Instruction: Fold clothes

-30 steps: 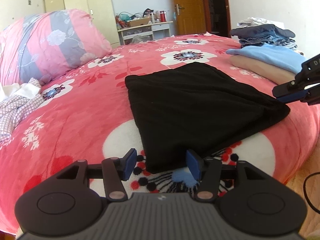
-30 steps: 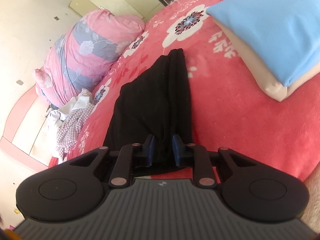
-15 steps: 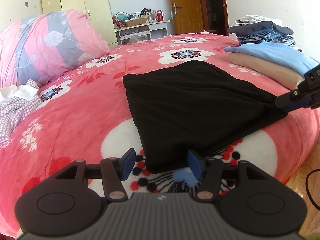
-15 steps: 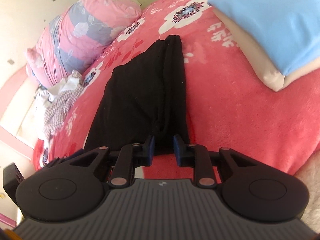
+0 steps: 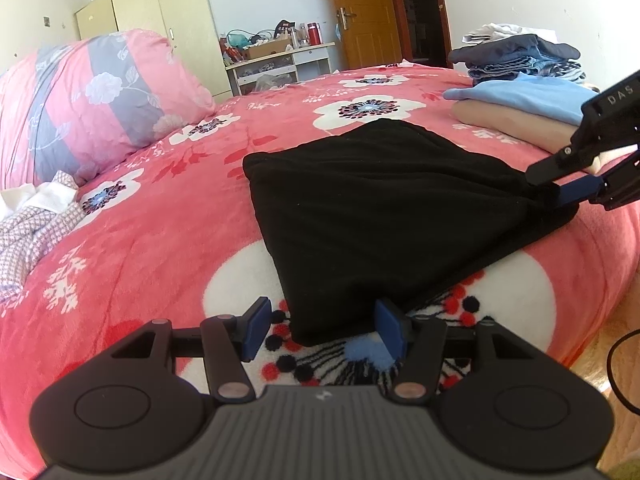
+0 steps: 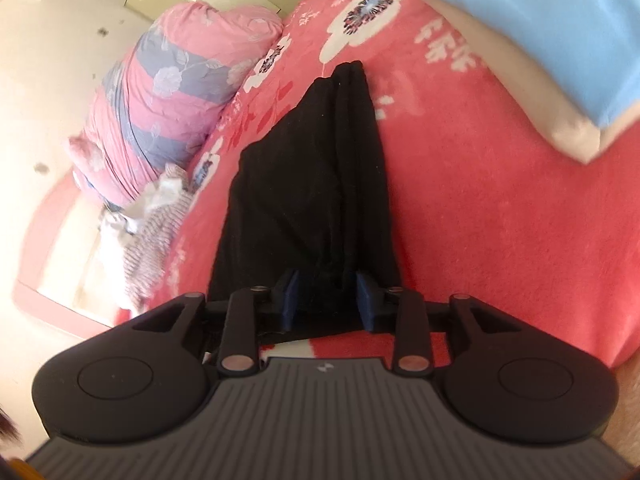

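A folded black garment (image 5: 380, 208) lies flat on the red flowered bed cover (image 5: 160, 240). My left gripper (image 5: 323, 330) is open at its near corner; the corner lies between the blue pads (image 5: 256, 326) without touching them. My right gripper (image 6: 327, 300) is at the garment's right corner, and it also shows at the right edge of the left wrist view, right gripper (image 5: 560, 190). Its jaws are opening, with a bunched fold of the black garment (image 6: 312, 184) still between the pads, which stand clear of it.
A light blue folded garment on a beige one (image 5: 520, 96) lies at the far right, with a darker stack (image 5: 520, 56) behind. A pink and grey quilt bundle (image 5: 92, 96) and a checked garment (image 5: 28, 236) are on the left. The bed's edge drops to the floor (image 5: 624, 360) on the right.
The right gripper's jaws have spread apart around the black garment's corner, and that gripper has rolled a little. The left gripper has stayed where it was, open.
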A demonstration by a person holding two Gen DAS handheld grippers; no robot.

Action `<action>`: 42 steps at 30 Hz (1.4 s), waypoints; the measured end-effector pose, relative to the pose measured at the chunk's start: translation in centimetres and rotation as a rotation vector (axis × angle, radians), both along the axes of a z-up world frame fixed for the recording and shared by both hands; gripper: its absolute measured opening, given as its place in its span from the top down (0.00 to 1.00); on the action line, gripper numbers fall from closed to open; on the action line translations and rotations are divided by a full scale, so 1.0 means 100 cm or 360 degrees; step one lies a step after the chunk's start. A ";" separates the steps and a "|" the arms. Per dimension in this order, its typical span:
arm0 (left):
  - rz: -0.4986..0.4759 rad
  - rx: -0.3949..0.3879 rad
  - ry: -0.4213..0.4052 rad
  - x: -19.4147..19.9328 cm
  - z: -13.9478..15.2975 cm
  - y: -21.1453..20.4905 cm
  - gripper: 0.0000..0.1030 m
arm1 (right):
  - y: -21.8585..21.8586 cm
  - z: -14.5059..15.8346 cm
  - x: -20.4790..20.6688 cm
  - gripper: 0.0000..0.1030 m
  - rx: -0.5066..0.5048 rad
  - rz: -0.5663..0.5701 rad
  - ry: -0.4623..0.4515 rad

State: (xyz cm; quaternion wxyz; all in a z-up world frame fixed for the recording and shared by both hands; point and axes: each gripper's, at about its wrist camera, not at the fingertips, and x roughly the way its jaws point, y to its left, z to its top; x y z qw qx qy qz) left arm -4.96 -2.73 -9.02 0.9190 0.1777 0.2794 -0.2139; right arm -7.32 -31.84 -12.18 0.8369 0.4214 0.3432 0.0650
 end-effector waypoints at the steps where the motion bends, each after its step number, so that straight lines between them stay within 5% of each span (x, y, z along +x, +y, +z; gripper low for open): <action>1: -0.0002 0.0000 -0.0002 -0.001 0.000 0.000 0.43 | -0.001 -0.001 0.000 0.68 0.0017 -0.0007 0.0002; 6: -0.0008 0.0004 -0.0011 -0.002 -0.002 0.000 0.43 | 0.000 -0.003 0.006 0.72 0.0034 0.0019 -0.0039; 8: -0.0006 0.0003 -0.0012 -0.002 -0.003 -0.001 0.43 | 0.004 -0.002 0.008 0.95 -0.0028 0.0018 -0.0072; 15: -0.0012 0.0021 -0.0023 -0.004 -0.002 -0.002 0.44 | 0.005 0.017 -0.007 0.95 -0.0212 -0.0014 -0.0220; 32: -0.0047 0.0038 0.0011 -0.009 0.005 0.001 0.46 | -0.006 0.001 -0.019 0.96 -0.0136 -0.0069 -0.0202; 38: -0.0050 -0.0095 0.0098 -0.006 0.025 0.021 0.46 | -0.006 -0.007 -0.020 0.96 -0.0157 -0.0057 -0.0169; 42: -0.0046 -0.0326 0.0170 0.005 0.043 0.034 0.46 | -0.003 -0.014 -0.024 0.95 -0.0193 -0.0057 -0.0152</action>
